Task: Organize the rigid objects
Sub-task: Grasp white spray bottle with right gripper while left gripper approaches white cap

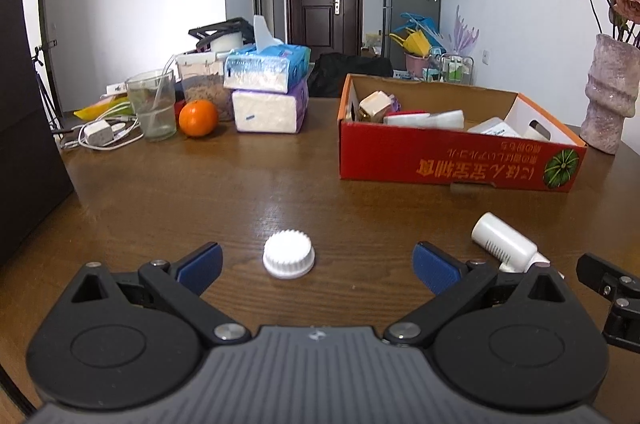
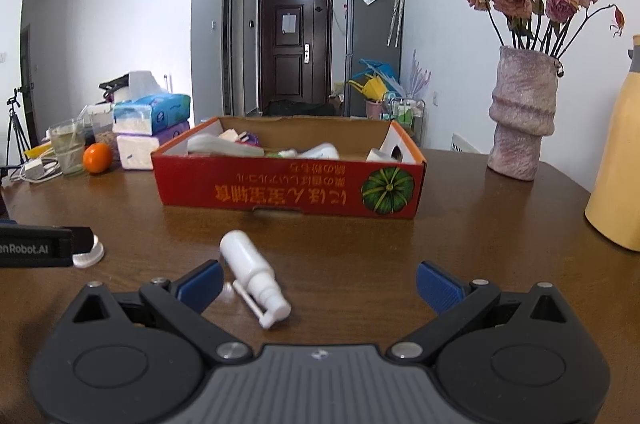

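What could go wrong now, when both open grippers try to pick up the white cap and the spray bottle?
1. The white ribbed cap is low and flat, so the open left gripper might pinch over it or push it away.
2. The white spray bottle lies on its side, off-centre toward one finger of the open right gripper; it could roll or twist on closing.
3. The grippers sit close together and may collide.

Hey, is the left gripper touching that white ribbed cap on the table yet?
Apart. The left wrist view shows the left gripper open, with bare wooden table visible between each blue finger pad and the white ribbed cap.
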A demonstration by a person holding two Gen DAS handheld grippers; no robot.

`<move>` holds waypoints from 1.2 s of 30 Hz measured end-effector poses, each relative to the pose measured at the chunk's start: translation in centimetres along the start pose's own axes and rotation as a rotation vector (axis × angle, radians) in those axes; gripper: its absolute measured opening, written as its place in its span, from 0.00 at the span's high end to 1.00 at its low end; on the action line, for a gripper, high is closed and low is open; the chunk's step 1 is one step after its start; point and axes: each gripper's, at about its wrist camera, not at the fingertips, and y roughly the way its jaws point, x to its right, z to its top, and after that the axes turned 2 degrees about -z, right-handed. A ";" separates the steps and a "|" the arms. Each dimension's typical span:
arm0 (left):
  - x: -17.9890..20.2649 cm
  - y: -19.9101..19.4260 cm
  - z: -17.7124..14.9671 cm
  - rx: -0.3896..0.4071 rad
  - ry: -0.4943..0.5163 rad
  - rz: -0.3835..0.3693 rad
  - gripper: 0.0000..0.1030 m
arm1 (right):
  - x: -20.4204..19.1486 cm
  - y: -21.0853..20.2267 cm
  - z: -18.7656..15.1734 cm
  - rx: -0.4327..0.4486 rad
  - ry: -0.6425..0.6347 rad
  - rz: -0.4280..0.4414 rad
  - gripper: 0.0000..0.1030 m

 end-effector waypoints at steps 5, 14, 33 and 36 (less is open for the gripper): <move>-1.1 0.5 -0.4 -0.032 -0.023 0.008 0.00 | -0.3 -0.4 -0.8 -0.004 0.005 -0.005 0.00; -2.8 0.7 -0.6 -0.036 -0.025 -0.004 0.00 | -0.8 -0.1 -1.4 -0.031 -0.019 -0.019 0.00; -6.1 1.9 -0.3 -0.046 -0.074 0.034 0.00 | -3.6 5.7 0.4 -0.127 -0.104 0.039 0.14; -6.0 2.1 -0.3 -0.053 -0.071 0.034 0.00 | -4.3 7.3 0.7 -0.156 -0.123 0.046 0.20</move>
